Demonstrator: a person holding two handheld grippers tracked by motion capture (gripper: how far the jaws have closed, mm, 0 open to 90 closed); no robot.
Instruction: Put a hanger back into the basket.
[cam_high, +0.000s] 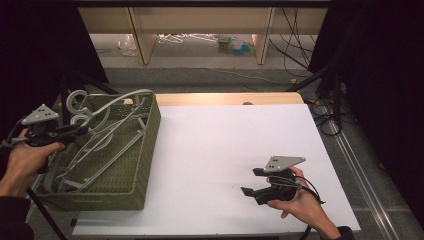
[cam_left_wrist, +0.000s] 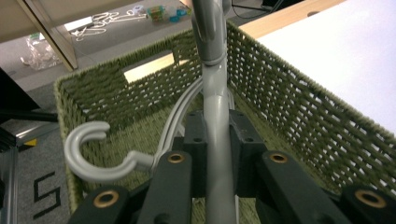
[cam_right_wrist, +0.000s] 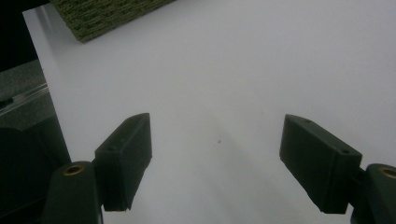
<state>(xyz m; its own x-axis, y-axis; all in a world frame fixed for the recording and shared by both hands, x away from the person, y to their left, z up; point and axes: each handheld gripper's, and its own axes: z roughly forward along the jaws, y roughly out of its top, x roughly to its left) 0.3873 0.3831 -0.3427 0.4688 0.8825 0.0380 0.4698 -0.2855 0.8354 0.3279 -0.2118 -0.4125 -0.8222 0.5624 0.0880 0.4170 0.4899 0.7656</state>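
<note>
Your left gripper (cam_left_wrist: 219, 158) clamps the grey hanger (cam_left_wrist: 215, 116), its bar running lengthwise over the basket (cam_left_wrist: 299, 107); your right gripper (cam_right_wrist: 217, 163) gapes, well clear of the basket.

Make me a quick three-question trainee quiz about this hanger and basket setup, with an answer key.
1. True or false: the left gripper is clamped on a grey hanger.
2. What lies under the right gripper? A) the white tabletop B) a hanger hook C) the basket rim
3. What colour is the woven basket that holds the hangers?

Key:
1. True; in the left gripper view the jaws press on the hanger's bar from both sides.
2. A; its jaws stand wide apart over the white tabletop, holding nothing.
3. Green.
</note>
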